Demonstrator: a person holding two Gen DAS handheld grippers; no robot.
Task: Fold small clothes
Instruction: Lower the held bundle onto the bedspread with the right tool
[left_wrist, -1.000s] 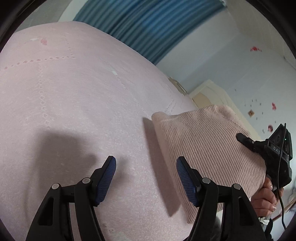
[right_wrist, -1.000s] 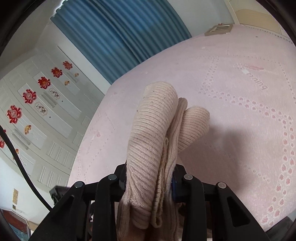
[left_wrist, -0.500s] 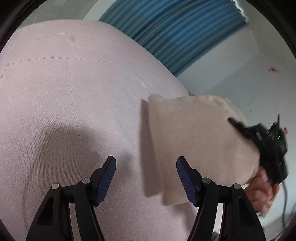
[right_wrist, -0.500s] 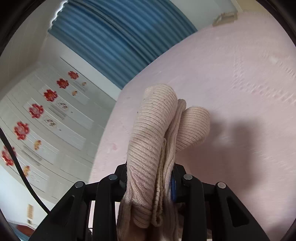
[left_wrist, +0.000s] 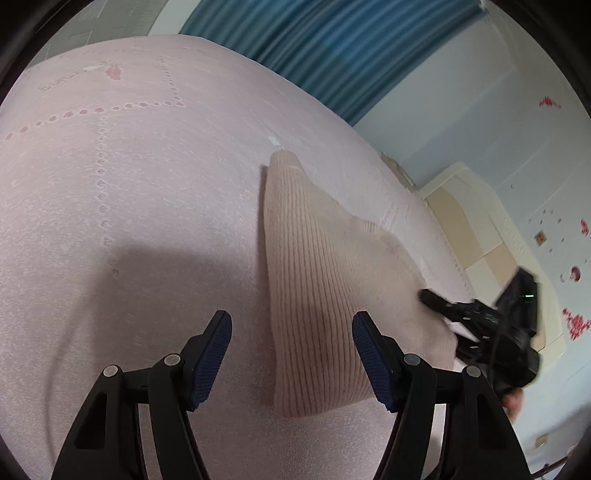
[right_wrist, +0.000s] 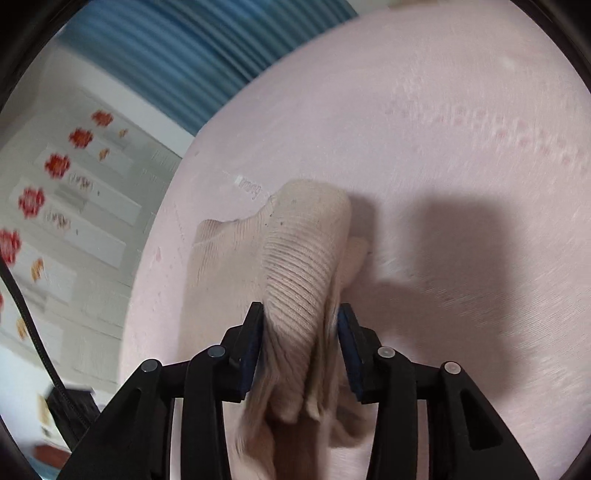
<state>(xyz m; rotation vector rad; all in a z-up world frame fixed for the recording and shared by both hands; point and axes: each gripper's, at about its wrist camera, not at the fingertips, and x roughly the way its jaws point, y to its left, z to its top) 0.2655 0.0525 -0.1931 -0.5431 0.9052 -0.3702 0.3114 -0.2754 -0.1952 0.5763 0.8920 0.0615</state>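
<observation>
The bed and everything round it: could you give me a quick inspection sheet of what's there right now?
Surface: pink bedspread, dotted pattern.
Job's things: beige ribbed knit garment, folded, lying on the bedspread.
Clutter: nothing seen.
Grippers: left gripper open, empty, beside the garment's edge; right gripper jaws opening, garment layers between them.
Cables: black cable at the right view's left edge.
Surroundings: blue curtain, wall with red flower stickers.

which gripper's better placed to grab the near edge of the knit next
Left. The left gripper hovers open and empty, straddling the near edge of the knit garment. The right gripper is opening with bunched knit between its jaws.
</observation>
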